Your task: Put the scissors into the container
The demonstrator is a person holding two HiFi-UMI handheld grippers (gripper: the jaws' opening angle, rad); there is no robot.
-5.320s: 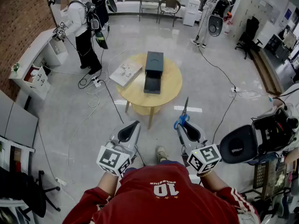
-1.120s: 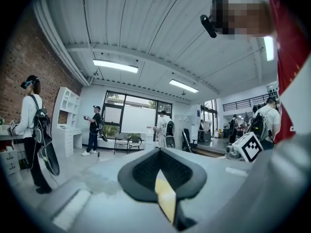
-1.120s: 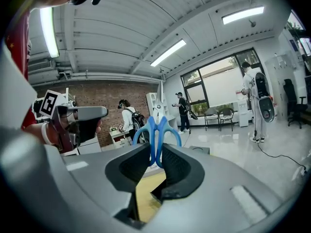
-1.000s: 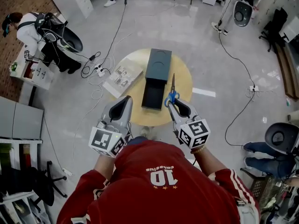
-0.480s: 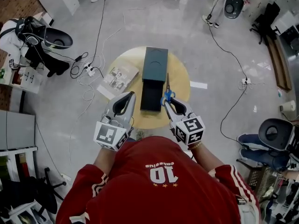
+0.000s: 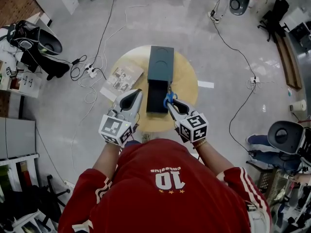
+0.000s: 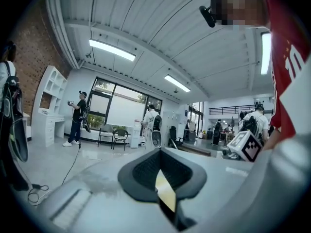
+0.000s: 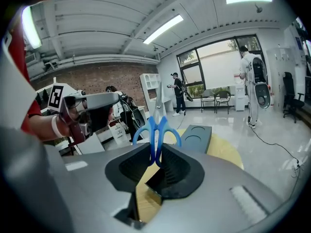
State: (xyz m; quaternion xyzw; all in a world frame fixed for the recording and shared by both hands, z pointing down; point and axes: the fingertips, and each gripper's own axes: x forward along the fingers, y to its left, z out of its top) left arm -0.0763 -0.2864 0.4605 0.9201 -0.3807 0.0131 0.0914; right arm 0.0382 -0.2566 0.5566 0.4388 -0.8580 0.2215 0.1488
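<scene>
Scissors (image 8: 156,129), blue handles, clamped by the handles in right gripper (image 8: 156,150), blades pointing up and away from the jaws

Head view: right gripper (image 6: 170,103) is above the near side of the round wooden table (image 6: 187,81). The scissors (image 6: 169,98) sit along the right edge of the dark rectangular container (image 6: 161,62), near its close end. Can't tell if they touch it

Container (image 8: 195,138) lies in the table's middle, long axis pointing away from the person

Left gripper (image 6: 132,95) jaws together, nothing between them; it's just left of the container's near end. Left gripper view (image 7: 160,152) confirms, only a sliver of table shows through the pads

Booklet (image 6: 121,79) overhangs the table's left edge
</scene>
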